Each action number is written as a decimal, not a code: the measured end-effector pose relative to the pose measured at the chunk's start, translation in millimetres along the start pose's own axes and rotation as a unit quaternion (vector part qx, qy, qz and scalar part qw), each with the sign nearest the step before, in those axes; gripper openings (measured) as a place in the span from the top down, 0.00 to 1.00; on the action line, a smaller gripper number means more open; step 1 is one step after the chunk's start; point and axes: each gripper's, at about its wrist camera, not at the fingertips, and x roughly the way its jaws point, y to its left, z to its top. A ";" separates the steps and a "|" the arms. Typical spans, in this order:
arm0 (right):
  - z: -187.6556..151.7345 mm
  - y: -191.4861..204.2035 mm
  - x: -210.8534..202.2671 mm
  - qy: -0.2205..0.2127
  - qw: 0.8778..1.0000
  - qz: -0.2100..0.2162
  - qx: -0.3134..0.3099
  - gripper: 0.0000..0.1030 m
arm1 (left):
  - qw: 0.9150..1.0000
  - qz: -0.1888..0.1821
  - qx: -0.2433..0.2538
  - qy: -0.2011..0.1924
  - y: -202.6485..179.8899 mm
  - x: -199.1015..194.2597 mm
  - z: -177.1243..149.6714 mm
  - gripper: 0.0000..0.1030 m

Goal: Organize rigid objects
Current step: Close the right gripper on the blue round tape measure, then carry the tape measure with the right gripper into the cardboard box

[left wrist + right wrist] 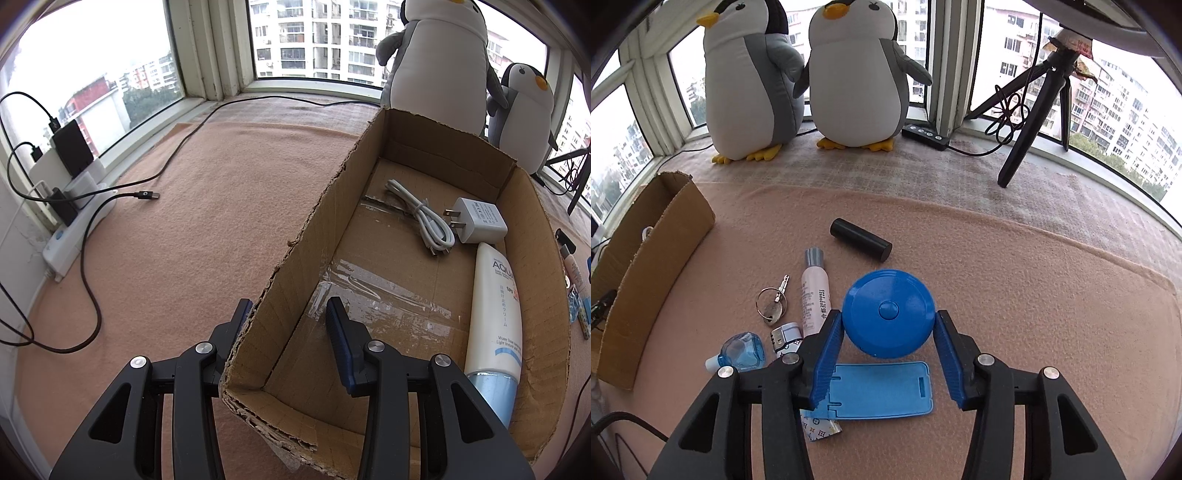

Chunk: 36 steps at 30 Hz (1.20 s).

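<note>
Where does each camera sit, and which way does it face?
Left wrist: behind the left gripper, looking into the cardboard box; its fingers straddle the box's near wall.
Right wrist: behind the right gripper, facing two toy penguins; its open fingers flank a blue round case.
Shared: the box, penguins and the pink blanket.

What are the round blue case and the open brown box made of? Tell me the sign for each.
Round blue disc-shaped case: apparently hard moulded plastic with a glossy finish, since window light reflects off its smooth top and centre button. Open brown box: corrugated cardboard with a matte finish; its torn edges show fluting, and clear tape shines on its floor.
</note>
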 end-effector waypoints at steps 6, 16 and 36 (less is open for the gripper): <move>14.2 31.4 -31.4 -0.030 0.999 0.038 -0.017 0.56 | 1.000 0.000 0.000 0.000 -0.3 -0.1 0.1 0.63; 40.5 129.9 -64.3 -0.068 0.986 0.128 -0.076 0.56 | 1.000 0.000 0.000 0.000 -0.2 0.0 0.1 0.63; 35.4 260.0 -23.4 -0.025 0.970 0.187 -0.152 0.55 | 1.000 -0.002 -0.003 0.000 -0.7 0.7 -0.8 0.63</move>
